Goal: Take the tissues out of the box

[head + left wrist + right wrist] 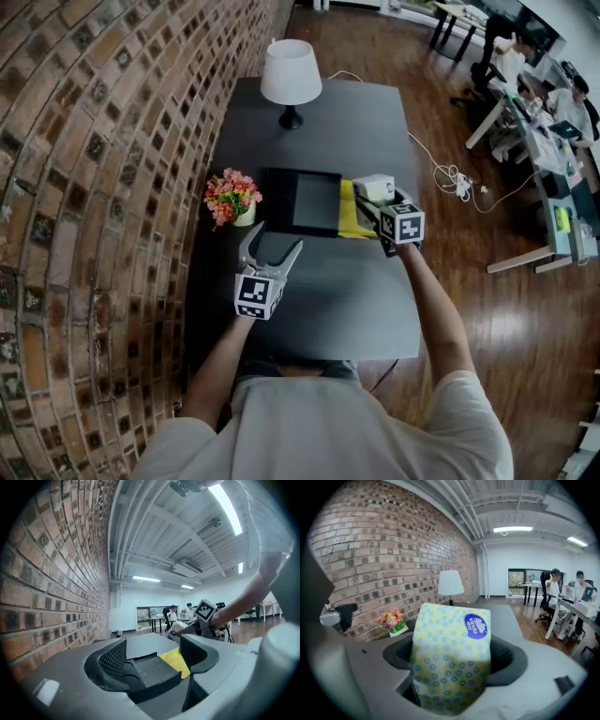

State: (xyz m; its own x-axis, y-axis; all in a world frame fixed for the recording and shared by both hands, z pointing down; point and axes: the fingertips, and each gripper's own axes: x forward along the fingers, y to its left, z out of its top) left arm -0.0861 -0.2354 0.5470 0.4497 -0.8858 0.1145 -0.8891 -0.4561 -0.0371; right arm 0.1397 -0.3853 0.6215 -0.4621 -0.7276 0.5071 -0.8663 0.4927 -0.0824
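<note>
A tissue pack (452, 656), pale yellow with blue dots and a blue logo, stands upright between my right gripper's (452, 665) jaws, which are shut on its sides. In the head view the same pack (375, 187) is held by the right gripper (373, 199) just right of the open black box (278, 202) and over the box's yellow flap (348, 221). My left gripper (272, 240) hovers open and empty in front of the box, its jaws (152, 656) pointing at the black box (151, 668) and yellow flap (176, 661).
A flower pot (232, 196) sits left of the box by the brick wall. A white lamp (291, 73) stands at the table's far end. The dark table (347, 300) has an edge to the right; a cable and desks with people lie beyond.
</note>
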